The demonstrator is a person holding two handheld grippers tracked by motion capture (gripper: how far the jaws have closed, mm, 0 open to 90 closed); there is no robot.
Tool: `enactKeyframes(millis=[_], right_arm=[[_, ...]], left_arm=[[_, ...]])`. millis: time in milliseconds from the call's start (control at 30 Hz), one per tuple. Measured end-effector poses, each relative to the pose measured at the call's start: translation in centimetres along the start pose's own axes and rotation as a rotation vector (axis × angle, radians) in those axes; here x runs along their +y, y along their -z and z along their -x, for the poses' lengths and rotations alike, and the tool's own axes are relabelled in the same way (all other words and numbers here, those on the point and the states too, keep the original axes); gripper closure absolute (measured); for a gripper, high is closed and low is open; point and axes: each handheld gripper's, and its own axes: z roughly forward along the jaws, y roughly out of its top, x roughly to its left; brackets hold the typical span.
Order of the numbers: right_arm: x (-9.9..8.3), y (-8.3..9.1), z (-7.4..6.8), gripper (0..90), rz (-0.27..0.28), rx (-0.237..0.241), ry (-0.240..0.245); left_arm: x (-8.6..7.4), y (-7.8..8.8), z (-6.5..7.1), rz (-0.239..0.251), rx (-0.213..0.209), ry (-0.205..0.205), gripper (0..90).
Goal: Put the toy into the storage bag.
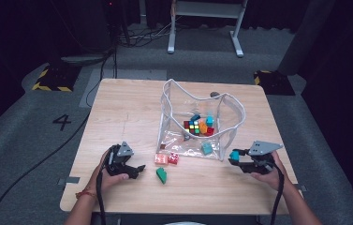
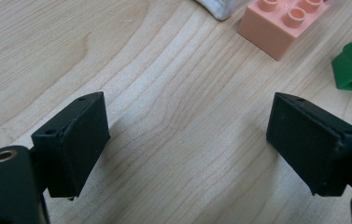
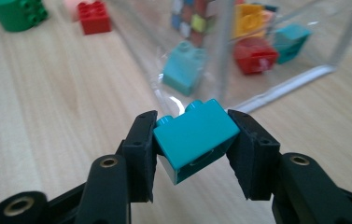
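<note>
Right claw grips the teal brick between its pads, beside the clear bag

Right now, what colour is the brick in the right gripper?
Teal; the brick shows best in the right gripper view, clamped by the right gripper.

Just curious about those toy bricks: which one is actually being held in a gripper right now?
The teal brick, clamped between the right gripper jaws. The others lie loose on the table or inside the clear bag.
</note>
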Motion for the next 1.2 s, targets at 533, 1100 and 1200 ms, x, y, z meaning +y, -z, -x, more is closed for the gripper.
enactKeyframes(millis=[533, 1100, 1200], right_arm=[[2.7, 3.3, 7.1, 55.3, 0.033, -0.185, -0.099], [9.8, 6.1, 10.0, 55.2, 0.108, -0.255, -0.054], [10.6, 6.1, 9.8, 55.2, 0.100, -0.251, -0.042]], left_arm=[[0.0, 0.0, 0.0, 0.000, 0.000, 0.000, 13.2], [0.0, 0.0, 0.0, 0.001, -0.001, 0.000, 13.2], [0.0, 0.0, 0.0, 0.001, -0.001, 0.000, 13.2]])
